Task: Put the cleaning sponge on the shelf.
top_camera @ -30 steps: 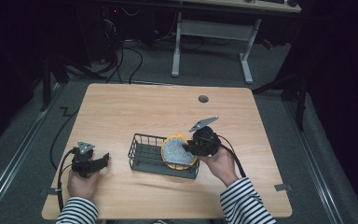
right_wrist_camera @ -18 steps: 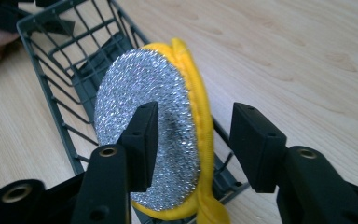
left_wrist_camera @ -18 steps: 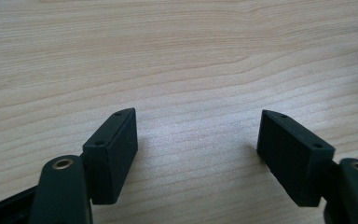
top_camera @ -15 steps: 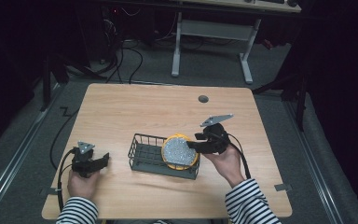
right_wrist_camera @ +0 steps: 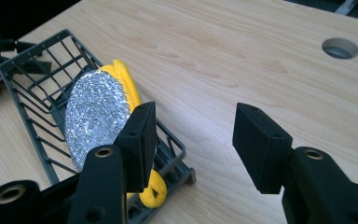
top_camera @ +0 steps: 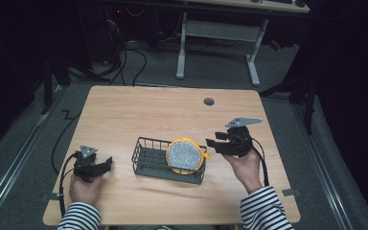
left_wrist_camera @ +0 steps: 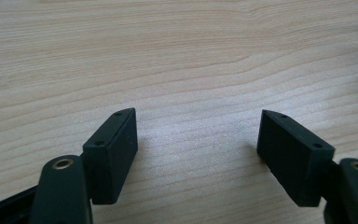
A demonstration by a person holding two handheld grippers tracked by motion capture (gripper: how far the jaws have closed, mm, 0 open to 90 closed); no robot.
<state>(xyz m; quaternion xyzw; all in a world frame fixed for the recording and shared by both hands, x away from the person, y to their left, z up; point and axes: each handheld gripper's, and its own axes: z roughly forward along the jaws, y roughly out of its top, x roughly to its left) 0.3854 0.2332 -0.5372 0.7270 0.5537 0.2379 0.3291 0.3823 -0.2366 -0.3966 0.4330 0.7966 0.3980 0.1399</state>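
A round sponge (top_camera: 185,155) with a glittery silver face and a yellow rim leans upright in the right end of a dark wire basket (top_camera: 148,153) at the table's middle front. The same sponge (right_wrist_camera: 100,114) and basket (right_wrist_camera: 37,84) appear in the right gripper view. My right gripper (top_camera: 212,144) hovers open just right of the sponge, holding nothing. Its jaws stand wide apart in the right gripper view (right_wrist_camera: 193,140). At the front left my left gripper (top_camera: 104,165) rests open near the tabletop, its jaws spread over bare wood (left_wrist_camera: 198,144).
The wooden table (top_camera: 124,115) has a round cable hole (top_camera: 209,101) at its far right. A white desk frame (top_camera: 218,38) and cables lie on the floor beyond the far edge.
My right gripper has let go of the sponge and pulled back to the right. The sponge stays leaning in the basket. The left gripper has not moved.
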